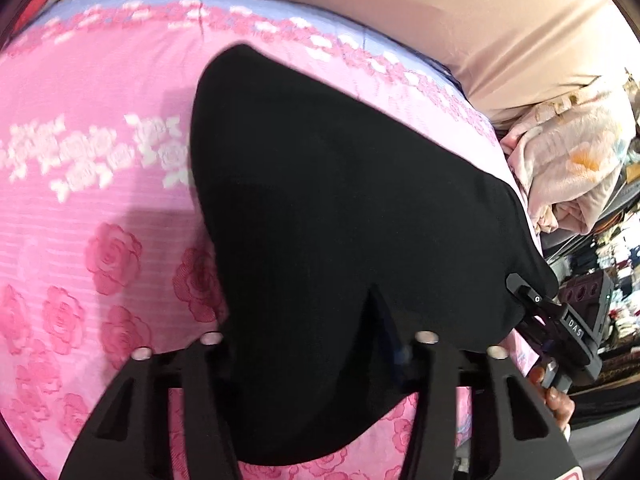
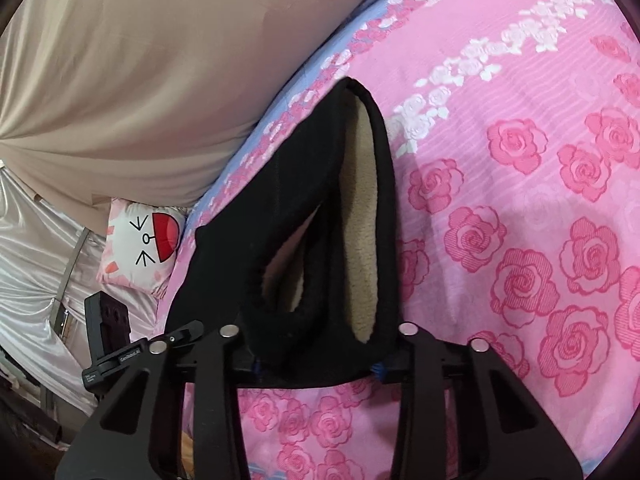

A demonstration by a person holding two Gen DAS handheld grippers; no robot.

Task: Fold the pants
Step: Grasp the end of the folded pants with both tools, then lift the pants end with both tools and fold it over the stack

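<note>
Left wrist view: the left gripper [image 1: 320, 360] pinches the black fleece-lined pants [image 1: 340, 200], which hang from center toward 12 o'clock over the pink rose bedsheet [image 1: 100, 208].

Right wrist view: the right gripper [image 2: 316, 364] clamps the waistband [image 2: 332, 332]; a loose hold could let the heavy cloth slip out.

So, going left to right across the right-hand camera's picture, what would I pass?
Silvery curtain → cartoon-face pillow → black pants, waistband open to a cream fleece lining → pink rose bedspread.
</note>
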